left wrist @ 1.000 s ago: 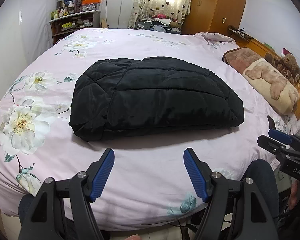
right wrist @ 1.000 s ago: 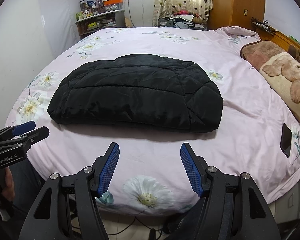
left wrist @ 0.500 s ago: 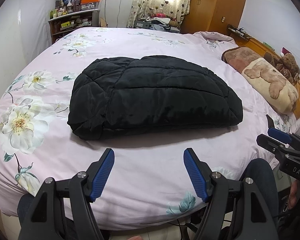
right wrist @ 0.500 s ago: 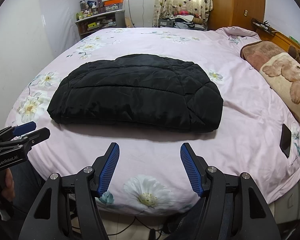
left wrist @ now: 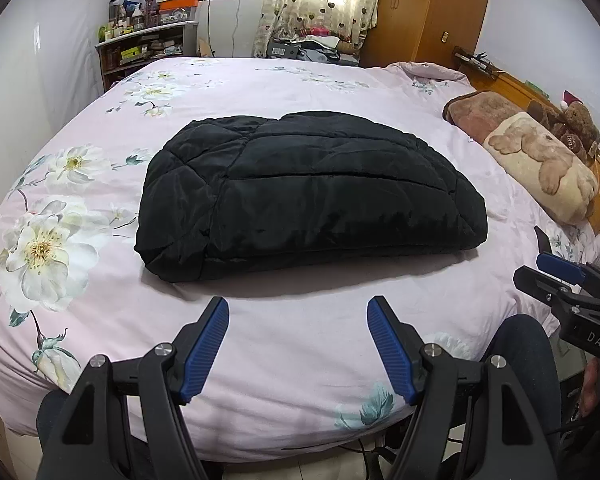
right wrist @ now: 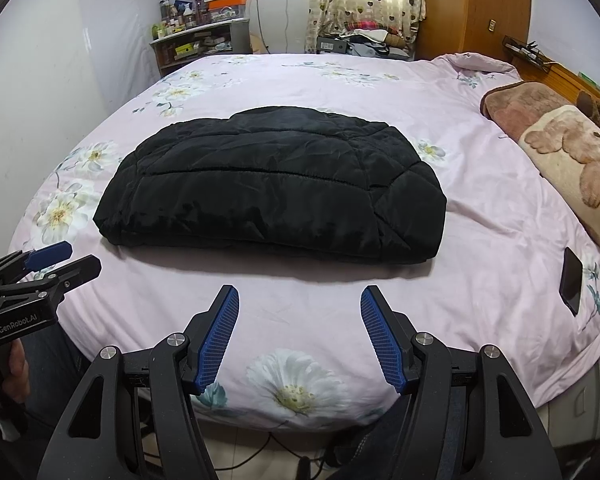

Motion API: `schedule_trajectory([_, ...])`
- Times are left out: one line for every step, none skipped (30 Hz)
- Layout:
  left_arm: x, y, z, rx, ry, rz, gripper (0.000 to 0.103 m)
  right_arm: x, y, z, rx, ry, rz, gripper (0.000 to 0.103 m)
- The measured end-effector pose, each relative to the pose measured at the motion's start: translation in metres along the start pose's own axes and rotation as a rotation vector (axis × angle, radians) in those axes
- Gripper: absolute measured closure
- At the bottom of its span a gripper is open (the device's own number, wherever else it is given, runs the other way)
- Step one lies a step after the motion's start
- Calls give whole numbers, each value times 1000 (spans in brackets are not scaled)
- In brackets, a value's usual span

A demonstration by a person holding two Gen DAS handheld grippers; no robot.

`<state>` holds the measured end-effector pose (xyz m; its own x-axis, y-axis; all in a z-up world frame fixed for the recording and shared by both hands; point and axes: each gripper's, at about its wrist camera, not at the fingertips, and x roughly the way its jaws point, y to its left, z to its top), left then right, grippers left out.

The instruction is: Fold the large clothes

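Black quilted jacket (left wrist: 308, 196) folded, laid mid-bed, nearer the front edge | pink floral bedspread (left wrist: 300, 344) beneath | left gripper (left wrist: 298, 312) and right gripper (right wrist: 299, 300) held spread, empty, above the front edge

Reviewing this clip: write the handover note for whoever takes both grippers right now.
Left gripper: open, empty, held above the near edge of the bed.
Right gripper: open, empty, likewise short of the garment.
Black padded jacket: lies mid-bed as a compact folded bundle, touched by neither gripper.
Done: the fold looks complete.
Left: probably only a tidy-up or check; a dark phone lies at the bed's right edge.
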<state>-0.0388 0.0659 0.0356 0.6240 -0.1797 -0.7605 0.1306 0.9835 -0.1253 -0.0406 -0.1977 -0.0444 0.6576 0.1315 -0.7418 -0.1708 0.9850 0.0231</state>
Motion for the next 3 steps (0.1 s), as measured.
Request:
schedule_trajectory([0, 0, 0, -1, -2, -2, 29, 0, 0, 0, 0, 0, 0, 39])
schedule_trajectory([1, 0, 0, -1, 0, -2, 29, 0, 0, 0, 0, 0, 0, 39])
schedule_trajectory([2, 1, 0, -1, 3, -3, 30, 0, -1, 0, -1, 0, 1, 39])
